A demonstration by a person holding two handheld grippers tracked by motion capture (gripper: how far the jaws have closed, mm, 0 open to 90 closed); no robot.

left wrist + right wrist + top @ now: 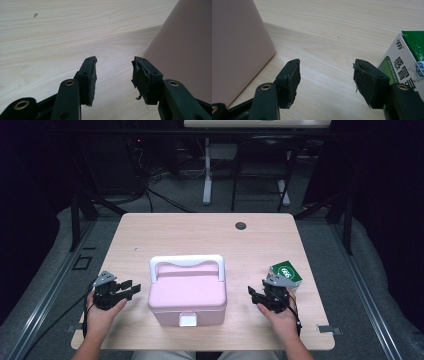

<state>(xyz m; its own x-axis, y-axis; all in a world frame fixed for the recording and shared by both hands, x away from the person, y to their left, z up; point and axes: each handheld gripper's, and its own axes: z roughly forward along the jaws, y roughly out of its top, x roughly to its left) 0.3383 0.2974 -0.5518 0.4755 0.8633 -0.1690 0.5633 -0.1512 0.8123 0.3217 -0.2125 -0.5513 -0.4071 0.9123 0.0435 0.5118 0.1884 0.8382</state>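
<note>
From the high view I have the pale wooden table in front of me with a pink plastic box with a white carrying handle and a white front latch sitting near its front edge, about in the middle. My left gripper hovers just to the left of that box, its tips pointing toward the box's side, and I see no contact between them. In the left gripper view its two black jaws stand spread apart with nothing but bare wood grain between them; the rubber pad on the right-hand jaw looks frayed and torn, and the pink wall of the box rises close by on the right edge of that view. My right gripper sits on the other side of the box, near it but apart, with the hand behind it resting low over the table. In the right gripper view its jaws are likewise spread, gripping nothing, with table surface between them; the pink box shows at the left, and a small green and white cardboard carton with printed characters stands just beside the outer face of the right-hand jaw. In the high view that carton sits just behind the right gripper, toward the table's right edge. A small dark round grommet is set into the far part of the tabletop.
</note>
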